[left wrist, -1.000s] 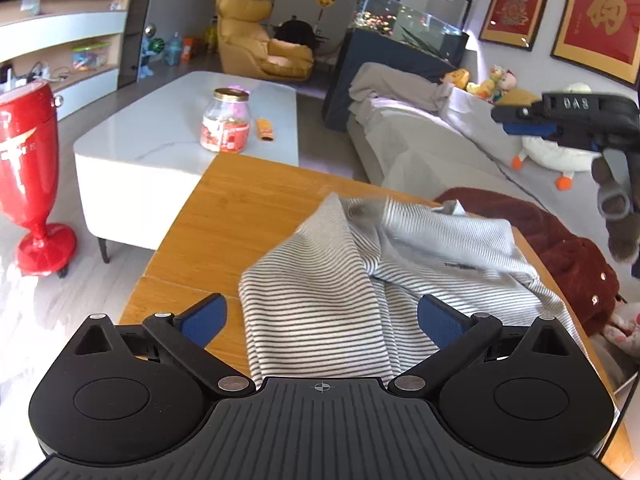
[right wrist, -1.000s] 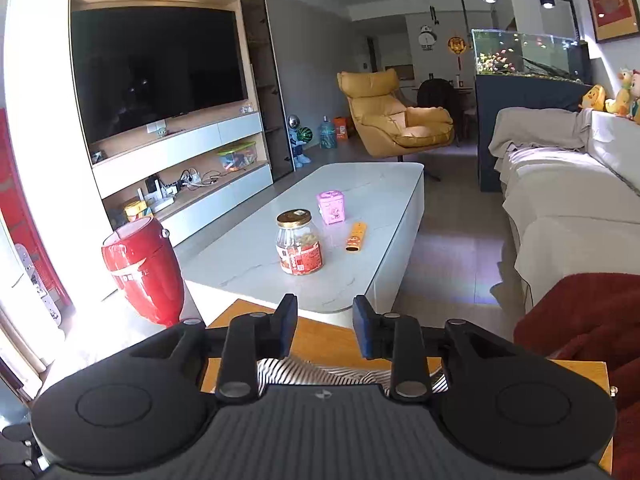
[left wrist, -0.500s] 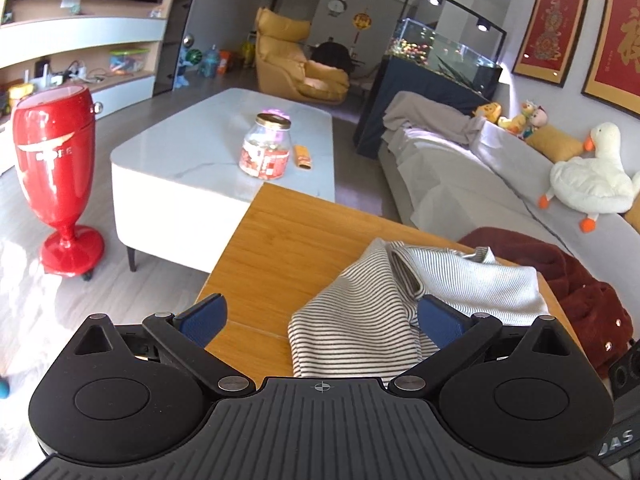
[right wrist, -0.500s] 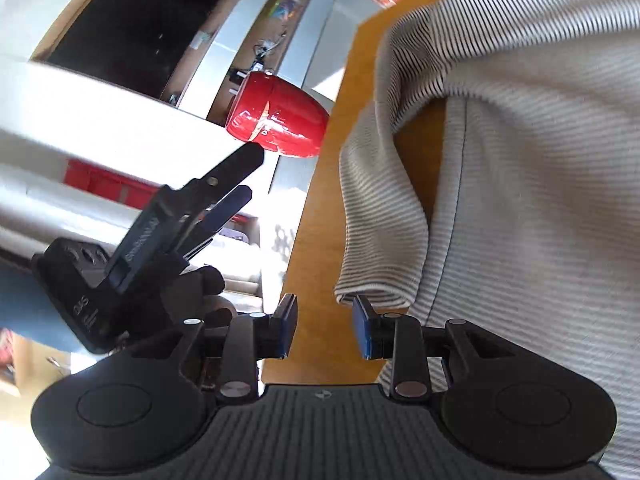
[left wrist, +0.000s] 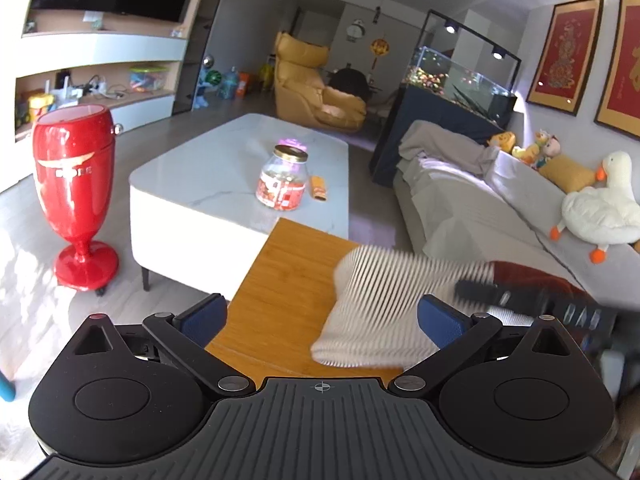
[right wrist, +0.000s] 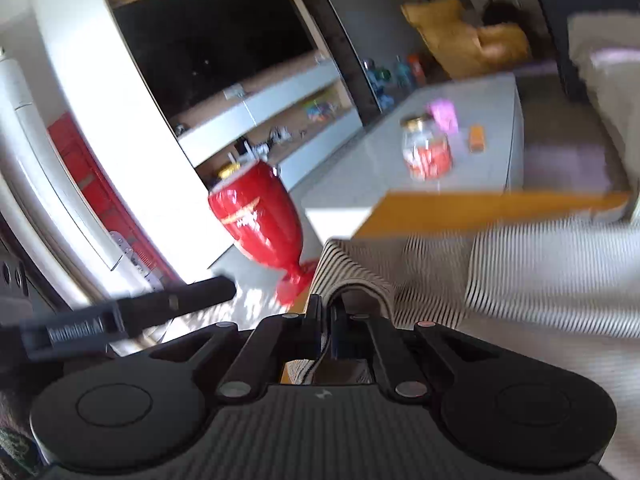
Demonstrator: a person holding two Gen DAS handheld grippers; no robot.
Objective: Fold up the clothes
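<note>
A grey-and-white striped garment (left wrist: pixel 384 304) lies bunched on the wooden table (left wrist: pixel 288 280), blurred by motion. My left gripper (left wrist: pixel 320 320) is open and empty, held back from the table's near left corner. My right gripper (right wrist: pixel 327 312) is shut on a folded edge of the striped garment (right wrist: pixel 352 276), which trails to the right across the table (right wrist: pixel 480 208). In the left wrist view the right gripper shows as a dark blurred bar at the garment's right end (left wrist: pixel 532 304). In the right wrist view the left gripper (right wrist: pixel 132 312) shows at the left.
A white coffee table (left wrist: pixel 224 176) with a glass jar (left wrist: pixel 283 184) stands beyond the wooden table. A red goblet-shaped bin (left wrist: pixel 74 196) is on the floor at left. A sofa (left wrist: pixel 480 208) with a dark red cloth (left wrist: pixel 536 276) runs along the right.
My right gripper has closed on the garment's edge and swung up, dragging the cloth. The garment has shifted right and bunched up. My left gripper has drawn back, still open.
</note>
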